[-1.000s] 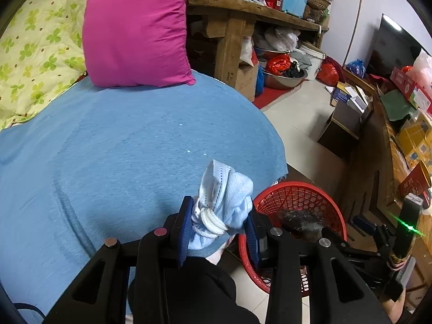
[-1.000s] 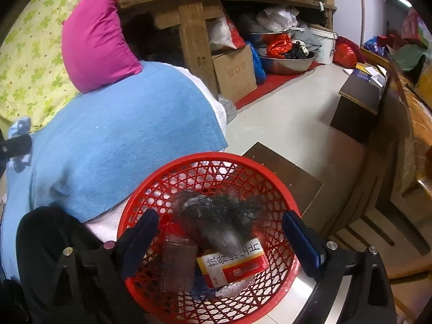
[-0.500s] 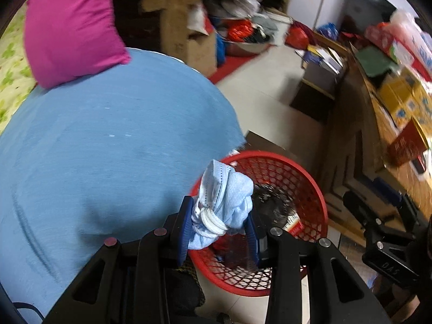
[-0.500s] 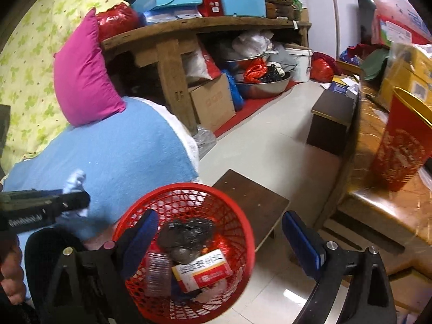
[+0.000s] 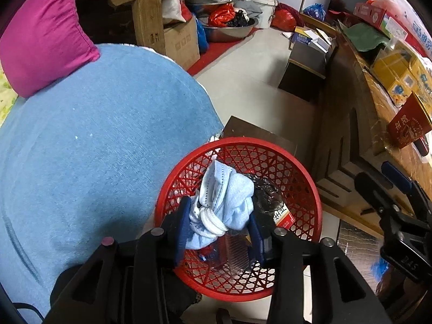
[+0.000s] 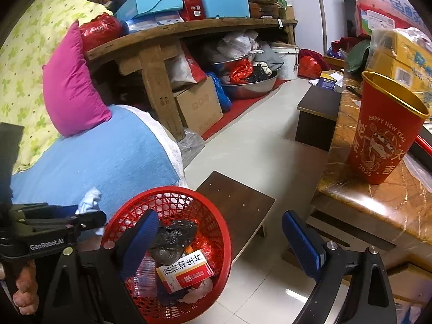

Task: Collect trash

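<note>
A crumpled pale-blue face mask sits between the blue pads of my left gripper, right above the red mesh basket. The jaws are opening, and the mask still touches both pads. In the right wrist view the left gripper reaches in from the left with the mask at its tip, beside the basket. The basket holds a black bag, a medicine box and clear plastic. My right gripper stands open above the basket's right side with nothing between its fingers.
A blue blanket with a magenta pillow lies to the left of the basket. A low brown stool stands behind it. A wooden table on the right carries a red cup and boxes. A cluttered wooden bench is at the back.
My left gripper carried the mask from over the blanket's edge to above the basket and tilted downward. Its pads have spread slightly. The right gripper drew back and rose, still open.
</note>
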The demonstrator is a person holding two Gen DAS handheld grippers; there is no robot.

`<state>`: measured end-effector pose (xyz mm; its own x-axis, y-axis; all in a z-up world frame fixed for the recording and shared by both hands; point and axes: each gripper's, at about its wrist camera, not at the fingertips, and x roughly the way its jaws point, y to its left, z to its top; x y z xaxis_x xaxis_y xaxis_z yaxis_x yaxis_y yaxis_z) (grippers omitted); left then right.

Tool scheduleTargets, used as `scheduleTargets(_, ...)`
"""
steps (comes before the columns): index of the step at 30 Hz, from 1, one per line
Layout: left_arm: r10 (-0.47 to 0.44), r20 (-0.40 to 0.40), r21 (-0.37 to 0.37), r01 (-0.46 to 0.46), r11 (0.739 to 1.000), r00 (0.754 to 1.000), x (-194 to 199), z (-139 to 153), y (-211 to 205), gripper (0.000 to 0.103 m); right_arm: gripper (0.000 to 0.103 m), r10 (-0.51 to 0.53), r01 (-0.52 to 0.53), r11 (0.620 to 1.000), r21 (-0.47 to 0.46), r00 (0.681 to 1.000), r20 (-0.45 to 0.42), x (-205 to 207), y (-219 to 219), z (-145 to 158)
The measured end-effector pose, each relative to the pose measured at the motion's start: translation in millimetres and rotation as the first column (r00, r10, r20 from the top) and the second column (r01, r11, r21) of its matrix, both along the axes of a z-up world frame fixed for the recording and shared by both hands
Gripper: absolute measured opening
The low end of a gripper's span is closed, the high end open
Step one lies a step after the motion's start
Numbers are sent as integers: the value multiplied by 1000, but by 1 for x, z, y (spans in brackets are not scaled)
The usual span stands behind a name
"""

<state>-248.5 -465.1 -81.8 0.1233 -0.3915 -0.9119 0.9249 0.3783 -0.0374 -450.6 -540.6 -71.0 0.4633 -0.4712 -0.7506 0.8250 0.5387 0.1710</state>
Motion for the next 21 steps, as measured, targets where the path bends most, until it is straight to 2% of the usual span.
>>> scheduleTargets(1, 0, -7, 4, 0, 1000, 1000, 1, -2, -1, 53, 94, -1, 1, 1000, -1, 1000, 2, -1, 0, 0)
scheduleTargets(3, 5, -8, 8, -5, 1000, 1000, 3, -4, -1, 69, 94, -4, 4, 1000, -3, 1000, 3, -2, 1, 1)
scheduleTargets(15, 11, -12, -33, -11, 999, 1000, 4, 10, 12, 70, 94, 2, -2, 999, -32, 1000, 4, 1, 12, 15)
scheduleTargets(21, 38, -3, -106, -39, 994, 999, 11, 34, 32, 70, 95, 15, -14, 997, -70, 1000, 10, 8, 22, 32)
